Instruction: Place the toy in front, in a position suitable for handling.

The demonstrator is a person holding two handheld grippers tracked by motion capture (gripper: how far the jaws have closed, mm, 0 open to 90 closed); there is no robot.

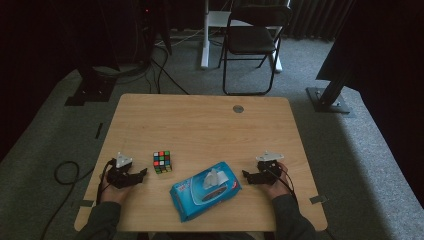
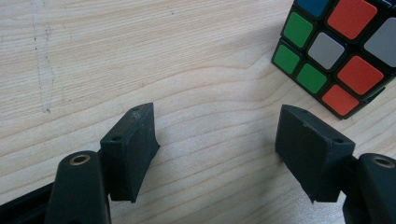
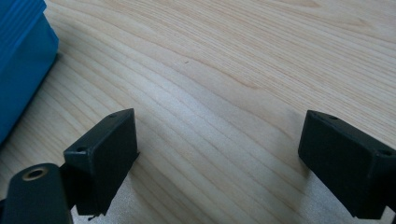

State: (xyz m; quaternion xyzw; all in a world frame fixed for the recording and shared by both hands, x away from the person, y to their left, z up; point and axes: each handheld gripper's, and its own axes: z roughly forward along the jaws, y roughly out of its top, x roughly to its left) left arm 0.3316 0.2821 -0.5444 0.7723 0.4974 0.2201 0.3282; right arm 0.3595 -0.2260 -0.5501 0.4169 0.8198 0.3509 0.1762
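Observation:
A scrambled Rubik's cube (image 1: 161, 162) stands on the wooden table (image 1: 200, 125), left of centre near the front. My left gripper (image 1: 141, 174) rests just left of it, open, nothing between its jaws. In the left gripper view the cube (image 2: 338, 51) sits at the upper right, beyond the gripper (image 2: 217, 135). A blue pack of wet wipes (image 1: 205, 191), a white wipe sticking out of its lid, lies at the front centre. My right gripper (image 1: 246, 175) is open just right of the pack. The right gripper view shows the pack's blue edge (image 3: 21, 60) at far left of the gripper (image 3: 217, 144).
A round grey cable cap (image 1: 238, 108) sits in the table's far edge. Behind the table stand a black folding chair (image 1: 252, 40) and a white desk leg (image 1: 205, 35). Black stands and cables lie on the carpet at both sides.

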